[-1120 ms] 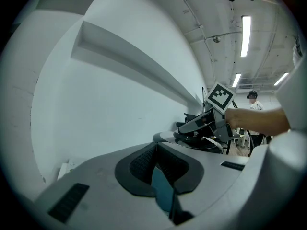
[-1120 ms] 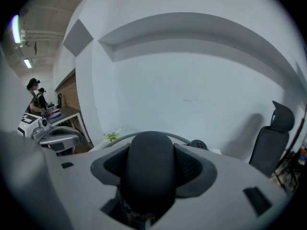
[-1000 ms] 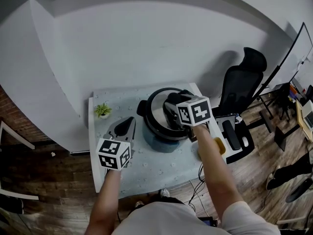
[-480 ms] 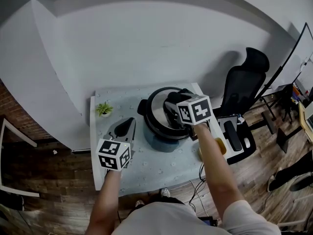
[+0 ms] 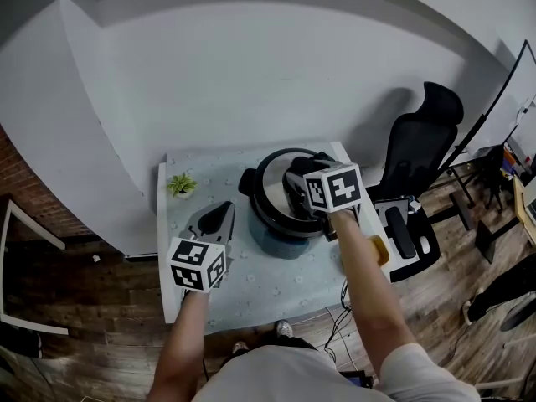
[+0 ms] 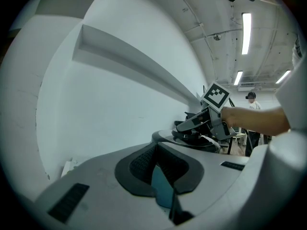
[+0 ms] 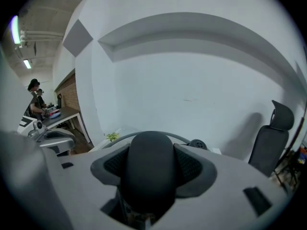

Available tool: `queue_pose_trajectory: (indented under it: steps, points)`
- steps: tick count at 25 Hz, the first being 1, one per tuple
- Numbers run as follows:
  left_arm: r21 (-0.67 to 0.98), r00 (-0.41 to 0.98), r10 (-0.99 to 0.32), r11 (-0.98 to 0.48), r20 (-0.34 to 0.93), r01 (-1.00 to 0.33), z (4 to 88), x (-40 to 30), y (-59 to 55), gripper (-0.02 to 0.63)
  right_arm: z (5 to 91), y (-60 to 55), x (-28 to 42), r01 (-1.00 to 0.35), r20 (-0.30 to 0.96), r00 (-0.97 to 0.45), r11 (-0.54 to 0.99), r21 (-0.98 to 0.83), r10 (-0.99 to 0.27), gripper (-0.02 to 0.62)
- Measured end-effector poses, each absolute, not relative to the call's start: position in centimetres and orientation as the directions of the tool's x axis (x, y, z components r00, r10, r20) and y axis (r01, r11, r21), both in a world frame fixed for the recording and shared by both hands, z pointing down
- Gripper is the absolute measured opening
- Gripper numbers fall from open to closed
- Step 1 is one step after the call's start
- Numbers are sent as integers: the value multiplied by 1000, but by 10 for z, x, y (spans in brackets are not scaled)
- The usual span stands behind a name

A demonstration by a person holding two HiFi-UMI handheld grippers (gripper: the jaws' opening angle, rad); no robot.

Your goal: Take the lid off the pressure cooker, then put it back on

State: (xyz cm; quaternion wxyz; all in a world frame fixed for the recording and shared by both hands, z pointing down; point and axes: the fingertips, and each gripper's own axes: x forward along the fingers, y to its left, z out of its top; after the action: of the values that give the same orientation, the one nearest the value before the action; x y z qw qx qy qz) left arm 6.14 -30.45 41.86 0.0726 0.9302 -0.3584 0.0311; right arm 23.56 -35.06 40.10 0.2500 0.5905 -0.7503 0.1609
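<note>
I see a small potted plant at the far-left corner of the pale table. A black office chair stands right of it on the wooden floor.

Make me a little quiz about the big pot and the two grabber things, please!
1. True or false: the left gripper is holding the pressure cooker lid.
2. What stands at the table's far left corner? A) a small green plant B) a red cup C) a banana
3. Fill in: the right gripper is shut on the lid's black ____.
Key: 1 false, it hovers shut beside the pressure cooker, holding nothing; 2 A; 3 handle.
</note>
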Motion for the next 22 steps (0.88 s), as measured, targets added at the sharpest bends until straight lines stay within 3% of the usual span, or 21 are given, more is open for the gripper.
queue_pose_trajectory:
  steps: [22]
  points:
    - [105,797,-596,-790,96,-604,410,65,-307,14,401,-352,244,-997,564,-21,59,50,-826,275]
